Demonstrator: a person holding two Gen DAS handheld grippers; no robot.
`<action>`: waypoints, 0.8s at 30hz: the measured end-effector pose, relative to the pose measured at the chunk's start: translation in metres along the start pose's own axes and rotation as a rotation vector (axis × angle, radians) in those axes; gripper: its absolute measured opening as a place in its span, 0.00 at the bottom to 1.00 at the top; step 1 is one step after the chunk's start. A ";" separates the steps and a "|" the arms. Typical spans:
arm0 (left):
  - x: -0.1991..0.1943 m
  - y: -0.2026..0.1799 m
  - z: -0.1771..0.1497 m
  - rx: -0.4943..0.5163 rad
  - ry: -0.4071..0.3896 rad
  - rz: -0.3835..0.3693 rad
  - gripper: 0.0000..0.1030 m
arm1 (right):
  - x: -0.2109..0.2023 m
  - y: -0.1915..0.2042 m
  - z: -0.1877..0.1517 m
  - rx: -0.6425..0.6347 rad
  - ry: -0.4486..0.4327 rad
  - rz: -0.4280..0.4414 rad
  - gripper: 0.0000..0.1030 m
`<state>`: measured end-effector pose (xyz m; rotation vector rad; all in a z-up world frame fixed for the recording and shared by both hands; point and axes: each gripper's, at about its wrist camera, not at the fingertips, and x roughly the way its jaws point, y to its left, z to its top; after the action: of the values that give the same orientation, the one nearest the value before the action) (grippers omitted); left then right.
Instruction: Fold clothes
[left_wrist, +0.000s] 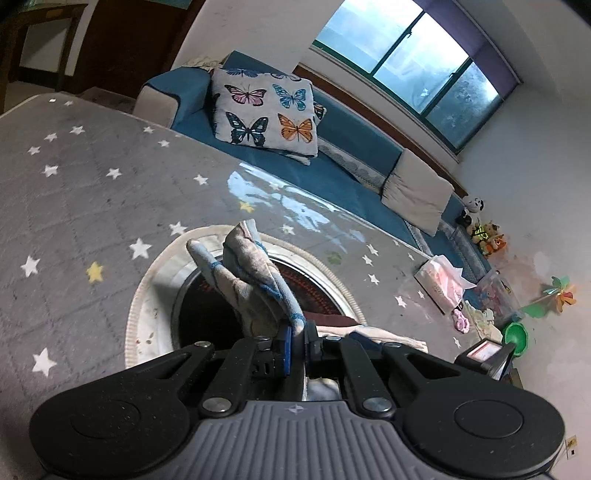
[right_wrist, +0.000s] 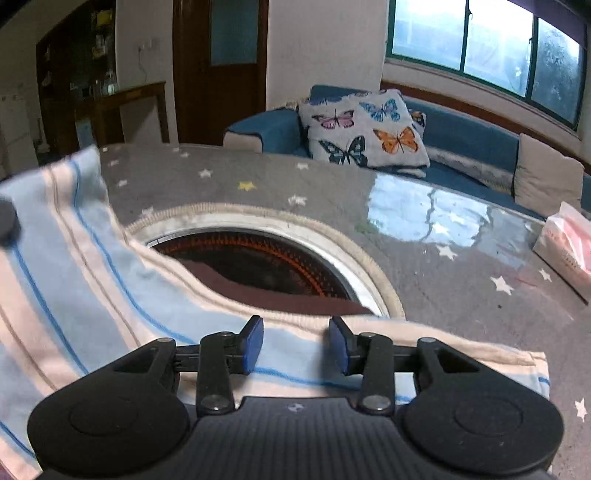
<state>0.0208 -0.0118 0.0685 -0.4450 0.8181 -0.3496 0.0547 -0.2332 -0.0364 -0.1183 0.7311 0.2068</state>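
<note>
Here, mid-fold: left tongs (left_wrist: 295, 341) pinch a bunched corner of the striped cloth (right_wrist: 110, 295), lifted above the desk (left_wrist: 92, 206). Right tongs (right_wrist: 295, 343) spread, hovering over cloth draped across the round inset (right_wrist: 258, 266). Next likely carries the corner across. Open desk beyond; tissue pack (right_wrist: 569, 243) near right edge.

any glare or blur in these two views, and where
Left wrist view: window glare streaks the star-patterned table cover beyond the bunched striped cloth pinched in the left gripper; fisheye bends the window frame. Right wrist view: a brighter glare patch near the tissue pack; the striped cloth's raised left edge is motion-blurred, and the open right gripper is sharp.
</note>
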 end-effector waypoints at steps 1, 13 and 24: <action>0.001 -0.003 0.001 0.004 0.000 -0.002 0.06 | 0.000 -0.001 -0.002 -0.003 0.008 0.004 0.38; 0.014 -0.069 0.004 0.107 0.015 -0.023 0.06 | -0.079 0.003 -0.061 -0.109 0.035 0.117 0.50; 0.063 -0.163 -0.015 0.241 0.090 -0.066 0.06 | -0.150 -0.070 -0.094 0.011 -0.043 0.040 0.53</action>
<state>0.0290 -0.1840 0.1034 -0.2328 0.8377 -0.5264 -0.0990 -0.3402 -0.0020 -0.0882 0.6923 0.2425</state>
